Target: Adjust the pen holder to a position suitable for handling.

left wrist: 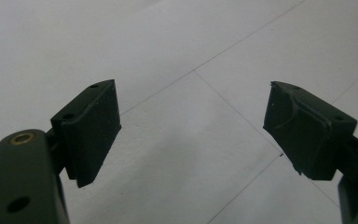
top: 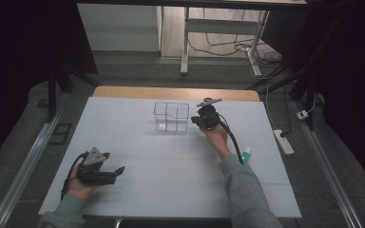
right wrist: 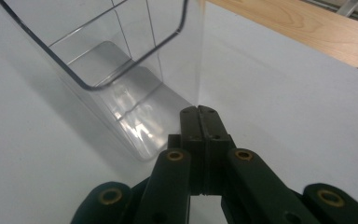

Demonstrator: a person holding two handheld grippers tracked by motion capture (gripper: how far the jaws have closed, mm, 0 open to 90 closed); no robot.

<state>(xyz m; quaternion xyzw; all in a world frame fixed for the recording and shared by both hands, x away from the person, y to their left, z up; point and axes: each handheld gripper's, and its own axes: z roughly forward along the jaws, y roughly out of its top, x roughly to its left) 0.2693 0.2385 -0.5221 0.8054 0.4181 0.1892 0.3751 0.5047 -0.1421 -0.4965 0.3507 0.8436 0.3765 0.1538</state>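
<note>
A clear plastic box [top: 171, 116] with inner dividers stands empty on the far middle of the white table [top: 171, 161]. My right gripper [top: 195, 120] is just to its right, pointing at it. In the right gripper view the box [right wrist: 121, 70] has its near corner right at the tips of the right gripper [right wrist: 199, 110], whose jaws are pressed together with nothing between them. Near the front left, my left gripper [top: 117, 171] rests low over the table. In its own view the left gripper [left wrist: 191, 121] is wide open over the bare white surface.
A small white tube with a teal cap [top: 246, 155] lies by the right sleeve near the table's right edge. A wooden strip [top: 176, 93] runs along the far edge. On the floor to the right is a power strip [top: 283, 141].
</note>
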